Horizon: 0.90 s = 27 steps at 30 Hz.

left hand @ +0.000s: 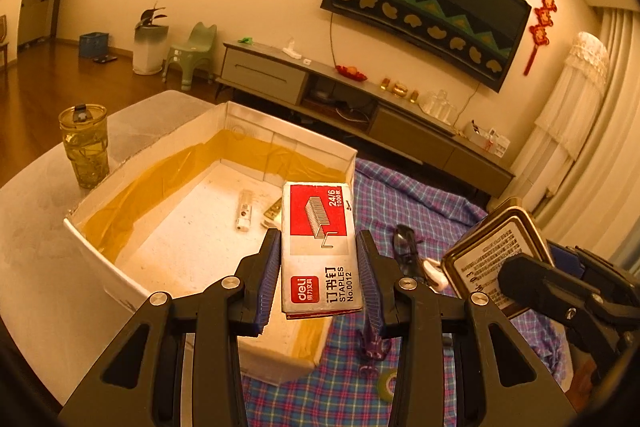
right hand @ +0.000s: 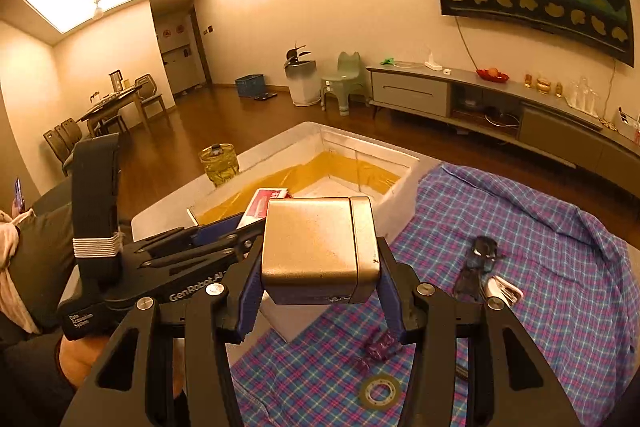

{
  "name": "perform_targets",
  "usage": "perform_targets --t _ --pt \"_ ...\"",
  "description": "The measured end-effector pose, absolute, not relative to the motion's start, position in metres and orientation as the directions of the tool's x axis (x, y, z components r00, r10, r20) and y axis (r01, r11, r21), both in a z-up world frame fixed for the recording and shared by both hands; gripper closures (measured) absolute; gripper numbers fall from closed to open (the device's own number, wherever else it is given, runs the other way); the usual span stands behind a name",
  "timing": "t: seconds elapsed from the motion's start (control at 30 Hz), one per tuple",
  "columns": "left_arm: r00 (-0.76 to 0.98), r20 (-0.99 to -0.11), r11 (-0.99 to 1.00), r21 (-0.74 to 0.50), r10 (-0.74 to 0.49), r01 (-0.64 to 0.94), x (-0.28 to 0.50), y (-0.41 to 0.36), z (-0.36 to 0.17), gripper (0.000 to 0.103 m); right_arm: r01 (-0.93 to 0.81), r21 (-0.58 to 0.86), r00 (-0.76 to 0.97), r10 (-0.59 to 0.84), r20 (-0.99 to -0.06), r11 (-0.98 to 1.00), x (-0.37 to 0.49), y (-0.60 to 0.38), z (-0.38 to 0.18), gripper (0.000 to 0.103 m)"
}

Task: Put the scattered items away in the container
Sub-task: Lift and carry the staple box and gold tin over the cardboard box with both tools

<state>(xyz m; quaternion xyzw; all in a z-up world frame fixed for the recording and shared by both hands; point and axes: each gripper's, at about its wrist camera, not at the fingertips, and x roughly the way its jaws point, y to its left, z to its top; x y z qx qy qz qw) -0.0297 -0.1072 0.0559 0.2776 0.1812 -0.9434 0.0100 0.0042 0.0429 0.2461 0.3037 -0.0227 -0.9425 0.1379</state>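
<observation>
A red and white staples box (left hand: 318, 247) sits upright between the blue pads of my left gripper (left hand: 318, 235), which is shut on it. It hangs over the near right corner of the white container (left hand: 100, 263), whose inside is lined with yellow tape. In the container lie a small white item (left hand: 245, 211) and a flat golden piece (left hand: 274, 211). My right gripper (right hand: 320, 251) is shut on a golden metal tin (right hand: 316, 247), held above the container's near wall (right hand: 400, 203). The tin's labelled underside (left hand: 492, 251) shows at the right of the left wrist view.
On the plaid cloth (right hand: 540, 227) lie dark glasses (right hand: 480, 259), a white item (right hand: 504, 289), a purple item (right hand: 380, 345) and a tape roll (right hand: 380, 391). A lidded glass cup (left hand: 86, 147) stands left of the container. A person's sleeve (right hand: 36, 267) is at the left.
</observation>
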Motion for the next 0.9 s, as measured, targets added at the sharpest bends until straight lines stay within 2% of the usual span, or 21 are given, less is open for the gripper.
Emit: perform_targets --t 0.9 --pt "-0.847 -0.524 -0.864 -0.462 0.086 0.199 -0.081 -0.182 0.069 0.064 0.264 0.15 -0.752 -0.301 -0.586 -0.953 -0.077 0.013 0.245 0.051"
